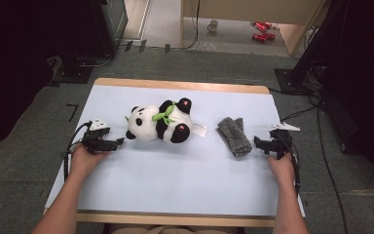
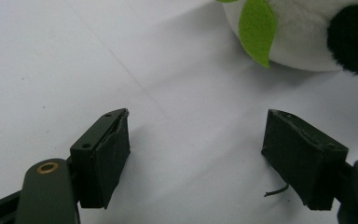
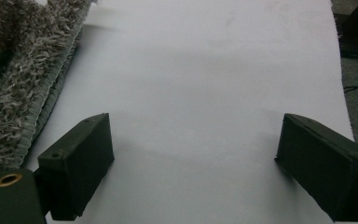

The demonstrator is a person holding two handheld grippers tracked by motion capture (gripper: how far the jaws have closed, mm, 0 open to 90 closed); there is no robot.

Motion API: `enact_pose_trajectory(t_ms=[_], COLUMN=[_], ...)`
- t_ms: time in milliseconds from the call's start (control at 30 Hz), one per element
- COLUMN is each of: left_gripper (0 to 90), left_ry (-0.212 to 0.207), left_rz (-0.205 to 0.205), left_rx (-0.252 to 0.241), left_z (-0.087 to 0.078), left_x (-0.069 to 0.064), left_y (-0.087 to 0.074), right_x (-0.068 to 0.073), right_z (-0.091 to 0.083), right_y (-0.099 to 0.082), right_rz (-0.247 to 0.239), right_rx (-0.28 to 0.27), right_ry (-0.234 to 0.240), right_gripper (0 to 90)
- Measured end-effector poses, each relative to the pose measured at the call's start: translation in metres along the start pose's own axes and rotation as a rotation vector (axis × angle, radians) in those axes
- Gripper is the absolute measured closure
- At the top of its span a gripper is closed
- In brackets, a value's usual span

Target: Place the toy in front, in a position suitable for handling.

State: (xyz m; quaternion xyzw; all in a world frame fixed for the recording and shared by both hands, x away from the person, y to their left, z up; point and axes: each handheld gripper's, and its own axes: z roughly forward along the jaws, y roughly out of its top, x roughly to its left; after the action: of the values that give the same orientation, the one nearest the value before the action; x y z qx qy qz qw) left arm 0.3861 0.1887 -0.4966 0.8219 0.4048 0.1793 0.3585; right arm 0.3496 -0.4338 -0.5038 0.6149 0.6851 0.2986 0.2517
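Near the left edge of the table (image 1: 126,180), left gripper (image 1: 118,142) sits low on the white sheet, jaws spread wide, nothing between them. Its tips point at the panda's head and stop just short of it. Left gripper view agrees: bare sheet between the pads, green leaf (image 2: 257,29) and white fur of the toy just ahead.

Toy panda (image 1: 159,122) lies on its back/side toward the far-left part of the table, green scarf (image 1: 164,114) round the neck, white tag (image 1: 199,129) sticking out toward the middle.

Right gripper (image 1: 258,143) is near the right edge, jaws also apart and empty. Grey sock (image 1: 234,136) lies just beside it, not touched. Right gripper view has the fuzzy knit alongside the left jaw, not between the pads.

My read: start of the approach, no grasp on either side yet.

Next move, probably: left slides forward so the jaws straddle an ear or the head, then closes. Right needs to turn or shift toward the sock to get the fabric between the pads. Soft stuff, so bite deep enough that it doesn't slip out.
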Motion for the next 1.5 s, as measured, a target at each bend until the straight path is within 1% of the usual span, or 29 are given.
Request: enact_pose_trajectory(t_ms=[433,633,733,767,833,867,900,967,1000,1067,1200,1233,1267,1300,1400,1467,1500], left_gripper=[22.7,23.3,23.4,23.6,23.6,23.6,23.5,23.5,23.5,23.6,23.6,23.6,23.6,23.6,23.6,23.6,23.6], left_ry=[0.003,0.004,-0.009,-0.009,-0.024,-0.031,-0.036,-0.040,-0.043,-0.042,-0.060,-0.065,-0.067,-0.072,-0.083,-0.082,-0.082], left_rz=[0.000,-0.017,-0.073,-0.073,-0.112,-0.144,-0.151,-0.151,-0.141,-0.138,-0.136,-0.133,-0.127,-0.111,-0.101,-0.089,-0.089], left_rx=[0.003,0.010,0.038,0.038,0.038,0.043,0.049,0.046,0.044,0.039,0.013,0.013,0.015,0.016,0.005,-0.001,-0.004], left_z=[0.000,-0.001,-0.004,-0.004,-0.005,-0.007,-0.008,-0.009,-0.012,-0.014,-0.023,-0.025,-0.026,-0.028,-0.032,-0.036,-0.037], left_x=[0.000,0.000,0.002,0.002,0.005,0.008,0.008,0.009,0.009,0.008,0.007,0.007,0.005,0.004,0.002,0.001,0.001], left_y=[0.000,0.002,0.005,0.005,0.006,0.007,0.008,0.008,0.011,0.012,0.020,0.022,0.023,0.025,0.028,0.032,0.033], right_x=[0.000,0.000,0.000,0.000,0.000,0.000,0.000,0.000,0.000,0.000,0.000,0.000,0.000,0.000,0.000,0.000,0.000], right_z=[0.000,0.000,0.000,0.000,0.000,0.000,0.000,0.000,0.000,0.000,0.000,0.000,0.000,0.000,0.000,0.000,0.000], right_y=[0.000,0.000,0.000,0.000,0.000,0.000,0.000,0.000,0.000,0.000,0.000,0.000,0.000,0.000,0.000,0.000,0.000], right_rz=[0.000,0.001,0.001,0.001,0.001,0.001,0.001,0.001,0.001,0.001,0.001,0.000,0.001,0.001,0.001,0.001,0.003], right_rx=[0.000,-0.001,-0.001,-0.001,-0.001,-0.001,-0.001,-0.001,0.000,-0.001,-0.001,-0.001,-0.001,-0.001,-0.001,-0.001,0.000], right_ry=[0.000,0.001,0.001,0.001,0.001,0.001,0.001,0.001,0.001,0.001,0.001,0.001,0.001,0.001,0.001,0.001,0.001], right_gripper=[9.9,9.9,9.9,9.9,9.9,9.9,9.9,9.9,9.9,9.9,9.9,9.9,9.9,9.9,9.9,9.9,9.9])
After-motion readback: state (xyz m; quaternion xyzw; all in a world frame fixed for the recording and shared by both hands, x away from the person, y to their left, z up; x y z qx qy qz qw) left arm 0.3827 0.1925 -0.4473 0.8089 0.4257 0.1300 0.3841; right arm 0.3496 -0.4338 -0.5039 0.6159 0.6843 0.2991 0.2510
